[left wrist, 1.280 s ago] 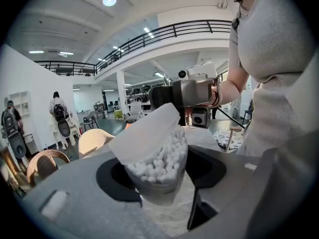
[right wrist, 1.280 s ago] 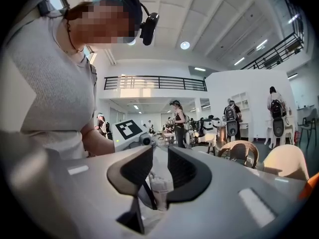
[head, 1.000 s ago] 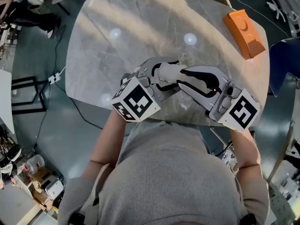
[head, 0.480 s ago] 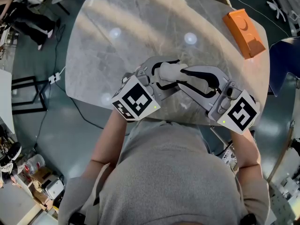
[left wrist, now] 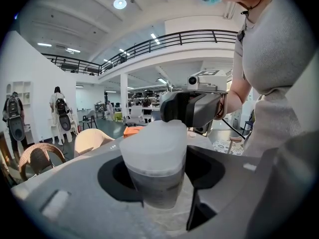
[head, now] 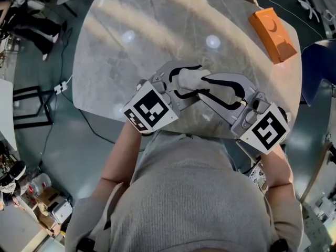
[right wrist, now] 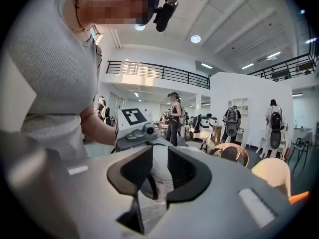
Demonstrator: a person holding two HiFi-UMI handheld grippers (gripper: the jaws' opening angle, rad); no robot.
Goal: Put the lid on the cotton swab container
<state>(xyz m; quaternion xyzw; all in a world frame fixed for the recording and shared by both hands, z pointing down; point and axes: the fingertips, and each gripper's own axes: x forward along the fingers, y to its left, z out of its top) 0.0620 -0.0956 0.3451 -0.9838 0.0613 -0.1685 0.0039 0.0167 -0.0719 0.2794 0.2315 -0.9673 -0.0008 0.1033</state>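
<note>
The head view looks steeply down from above the person's chest, and the table (head: 157,30) fills the upper frame. The left gripper view rides low behind the left gripper (left wrist: 158,178), very close to the cotton swab container (left wrist: 154,153) at frame centre, and faces the right gripper (left wrist: 184,114). The right gripper view looks back the opposite way. All three views share the container.
</note>
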